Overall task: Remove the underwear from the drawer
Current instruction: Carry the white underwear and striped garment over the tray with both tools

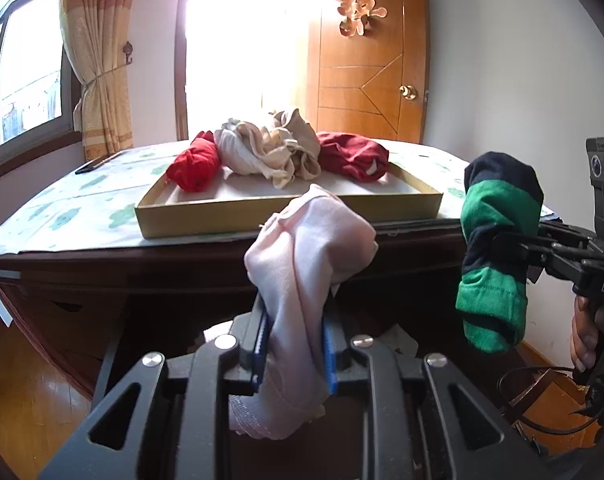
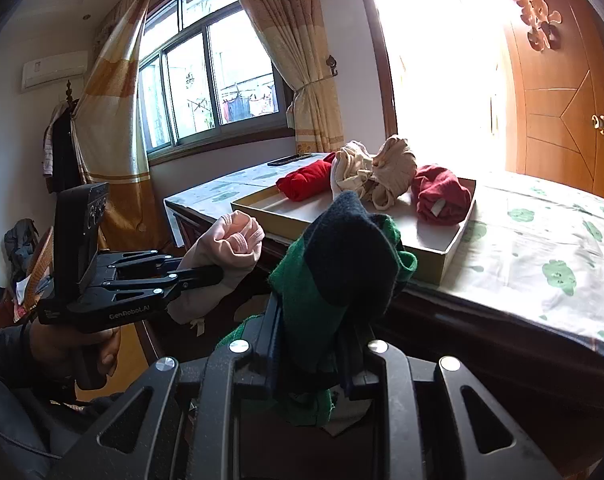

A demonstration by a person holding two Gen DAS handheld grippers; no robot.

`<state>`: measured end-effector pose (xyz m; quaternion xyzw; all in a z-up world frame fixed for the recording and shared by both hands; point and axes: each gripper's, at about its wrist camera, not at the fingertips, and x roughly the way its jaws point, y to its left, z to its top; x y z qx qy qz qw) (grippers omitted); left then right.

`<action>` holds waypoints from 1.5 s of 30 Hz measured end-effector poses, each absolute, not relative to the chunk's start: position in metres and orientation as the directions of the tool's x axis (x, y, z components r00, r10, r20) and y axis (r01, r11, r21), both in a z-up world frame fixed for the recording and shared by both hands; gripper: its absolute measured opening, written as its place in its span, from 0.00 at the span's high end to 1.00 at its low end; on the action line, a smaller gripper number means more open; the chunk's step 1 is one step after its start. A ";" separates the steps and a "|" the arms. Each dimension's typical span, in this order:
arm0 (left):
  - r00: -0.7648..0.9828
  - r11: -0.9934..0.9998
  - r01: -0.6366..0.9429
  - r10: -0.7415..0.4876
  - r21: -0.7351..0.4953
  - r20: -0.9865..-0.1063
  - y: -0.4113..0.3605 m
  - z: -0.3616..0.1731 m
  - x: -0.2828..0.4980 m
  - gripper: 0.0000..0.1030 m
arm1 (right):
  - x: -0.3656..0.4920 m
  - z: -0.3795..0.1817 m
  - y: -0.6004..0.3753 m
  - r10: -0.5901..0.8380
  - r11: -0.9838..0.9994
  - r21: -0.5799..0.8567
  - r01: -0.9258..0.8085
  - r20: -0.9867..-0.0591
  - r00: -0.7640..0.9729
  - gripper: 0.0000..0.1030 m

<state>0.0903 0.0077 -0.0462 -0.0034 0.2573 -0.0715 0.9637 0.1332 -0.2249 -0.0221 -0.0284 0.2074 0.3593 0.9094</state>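
Two underwear items held aloft before the counter (image 1: pixel 82 208): pink piece (image 1: pixel 302 264) clamped mid-bundle by left gripper (image 1: pixel 294 344), green-navy piece (image 2: pixel 341 264) by right gripper (image 2: pixel 313 344); light, soft, floppy, best pinched through bunched folds

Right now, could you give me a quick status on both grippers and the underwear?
Left gripper shut on pink underwear. Right gripper shut on green-and-navy underwear. Both held short of the tray on the cabinet; nothing in the way.
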 end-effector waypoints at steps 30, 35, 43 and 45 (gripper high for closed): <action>0.894 0.989 0.144 -0.119 0.026 -0.431 0.008 0.029 0.146 0.80 | 0.194 0.042 -0.212 0.600 0.762 -0.006 -0.648 -0.370 0.709 0.76; 0.883 0.987 0.160 -0.133 0.024 -0.450 0.003 0.040 0.174 0.80 | 0.216 0.054 -0.211 0.573 0.779 -0.026 -0.626 -0.375 0.729 0.76; 0.878 0.988 0.153 -0.142 -0.014 -0.456 -0.002 0.062 0.227 0.80 | 0.260 0.074 -0.205 0.520 0.810 -0.048 -0.584 -0.401 0.754 0.76; 0.873 0.987 0.155 -0.153 -0.033 -0.463 -0.001 0.066 0.240 0.80 | 0.272 0.075 -0.205 0.506 0.819 -0.045 -0.573 -0.413 0.757 0.76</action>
